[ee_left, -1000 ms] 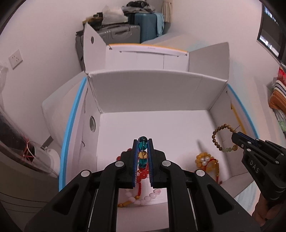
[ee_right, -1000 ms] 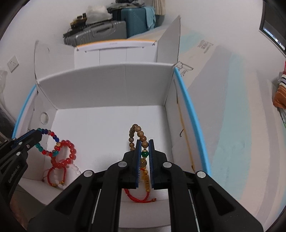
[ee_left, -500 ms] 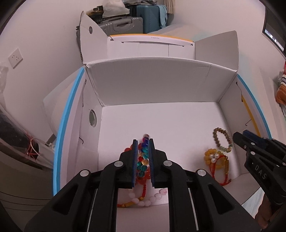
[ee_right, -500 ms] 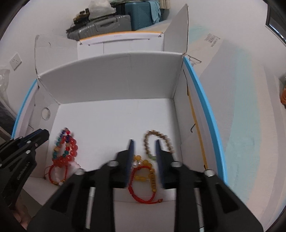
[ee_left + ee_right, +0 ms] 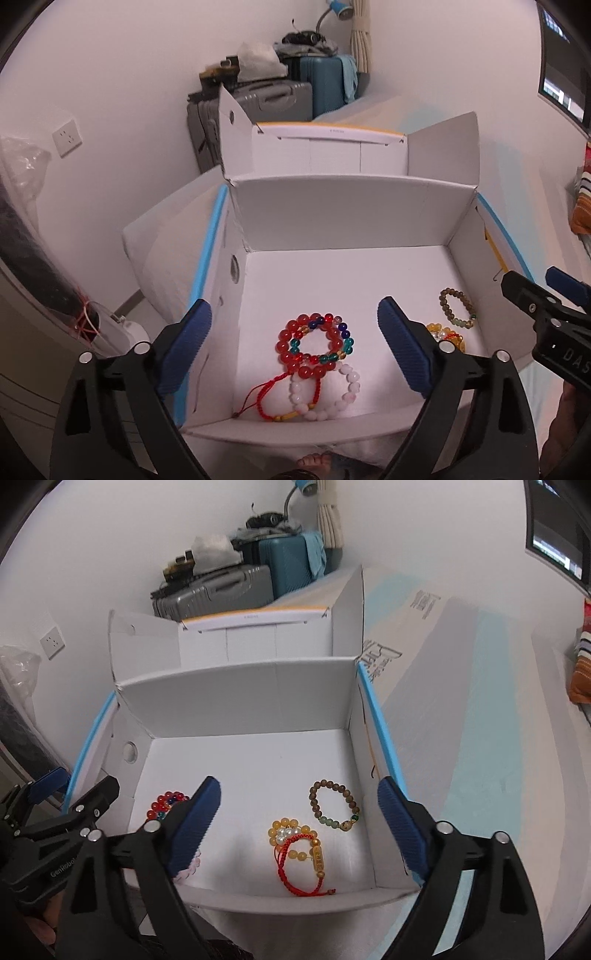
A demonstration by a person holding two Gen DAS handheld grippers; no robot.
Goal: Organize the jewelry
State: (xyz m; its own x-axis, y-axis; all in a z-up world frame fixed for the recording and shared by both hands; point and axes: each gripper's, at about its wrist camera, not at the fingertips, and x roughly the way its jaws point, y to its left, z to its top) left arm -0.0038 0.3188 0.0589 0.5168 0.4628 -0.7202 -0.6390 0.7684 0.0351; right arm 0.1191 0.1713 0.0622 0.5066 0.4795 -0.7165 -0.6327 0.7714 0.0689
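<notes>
An open white cardboard box (image 5: pixel 343 206) holds several bracelets. In the left wrist view a multicoloured bead bracelet (image 5: pixel 341 345) lies over a red bead bracelet (image 5: pixel 286 345), with a white bead bracelet (image 5: pixel 351 384) and a red cord bracelet (image 5: pixel 266 402) in front. My left gripper (image 5: pixel 293 347) is open and empty above them. In the right wrist view a brown bead bracelet (image 5: pixel 349 799) lies on the box floor behind a yellow bead bracelet (image 5: pixel 284 829) and a red cord bracelet (image 5: pixel 295 880). My right gripper (image 5: pixel 299 823) is open and empty above these.
The box has raised flaps and blue edging (image 5: pixel 207 258) on its sides. Suitcases (image 5: pixel 280 99) stand against the far wall. A second white box (image 5: pixel 325 151) sits behind. A wall socket (image 5: pixel 66 137) is at the left.
Both grippers opened wide and pulled up and back. The multicoloured bracelet dropped onto the red one at the left. The brown bracelet dropped onto the box floor at the right.
</notes>
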